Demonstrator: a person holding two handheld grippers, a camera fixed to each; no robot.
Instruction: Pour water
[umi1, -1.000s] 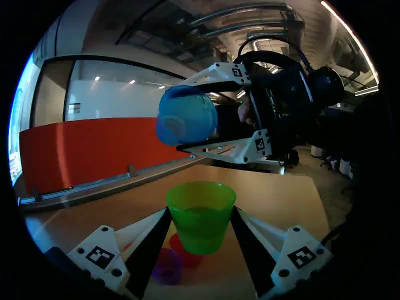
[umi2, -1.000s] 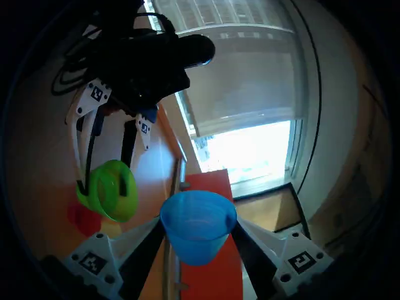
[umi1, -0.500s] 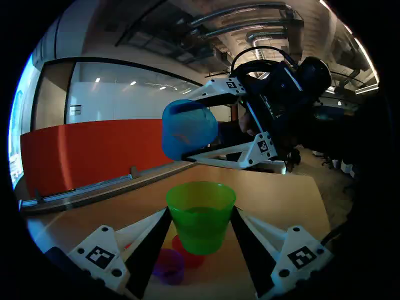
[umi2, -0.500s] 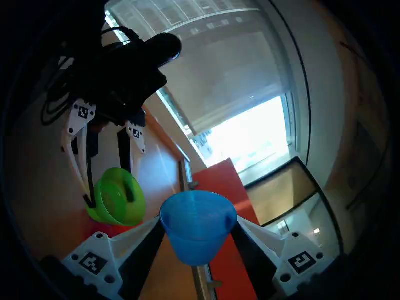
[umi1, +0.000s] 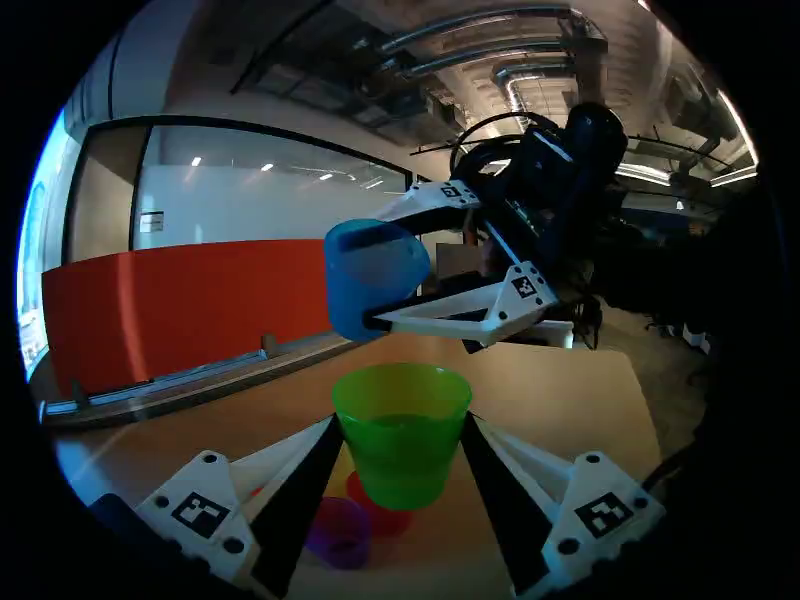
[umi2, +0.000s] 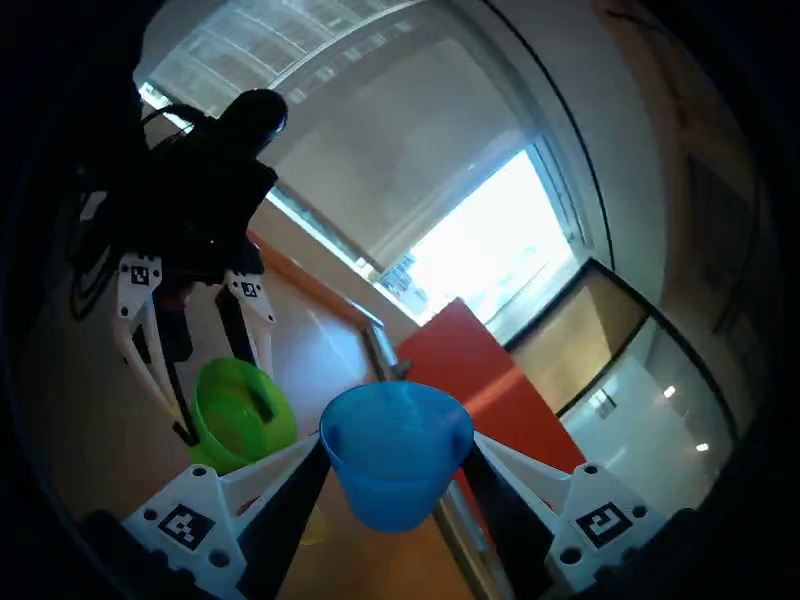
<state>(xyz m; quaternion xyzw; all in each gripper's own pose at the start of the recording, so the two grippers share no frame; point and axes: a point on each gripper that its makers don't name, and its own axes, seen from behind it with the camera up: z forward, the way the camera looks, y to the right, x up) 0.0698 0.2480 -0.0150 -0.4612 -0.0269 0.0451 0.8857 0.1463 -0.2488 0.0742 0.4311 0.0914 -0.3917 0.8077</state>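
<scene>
Above the wooden surface (umi1: 560, 390), my right gripper (umi2: 397, 440) has rolled back from its tipped pose of a second ago. The blue cup (umi2: 395, 480) clenched between its fingers now sits nearly upright, mouth up, higher than the green cup (umi1: 402, 440) and beyond it. My left gripper (umi1: 401, 420) stays clamped on that translucent green cup, held level, a darker waterline partway up its wall. Below it on the surface stand a red cup (umi1: 375, 505) and a smaller purple cup (umi1: 340, 530).

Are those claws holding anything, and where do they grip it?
Yes. The left gripper clamps the green cup by its sides; the right gripper holds the blue cup likewise.
</scene>
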